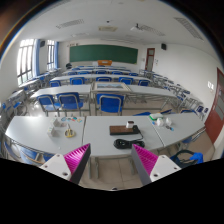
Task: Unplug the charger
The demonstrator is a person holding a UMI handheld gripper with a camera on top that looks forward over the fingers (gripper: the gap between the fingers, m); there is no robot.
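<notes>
While the gripper (112, 160) hangs spread and holding nothing, the charger (124, 130), a dark block, lies on the grey table (45, 133) beyond the fingers, its cable (158, 124) trailing aside. Blue chairs (68, 100) stand behind.

The claw (111, 161) hangs with its fingers spread wide, nothing between them, and open air separates them from the near worktop (60, 135). On that worktop, a dark block (124, 129) lies straight ahead of the gap, with a dark round thing (123, 144) just nearer the claw than the block. A small upright object (68, 128) stands well to the block's left; bare surface lies between them. Beyond the block, blue chairs (68, 100) line the worktop's far edge.
</notes>
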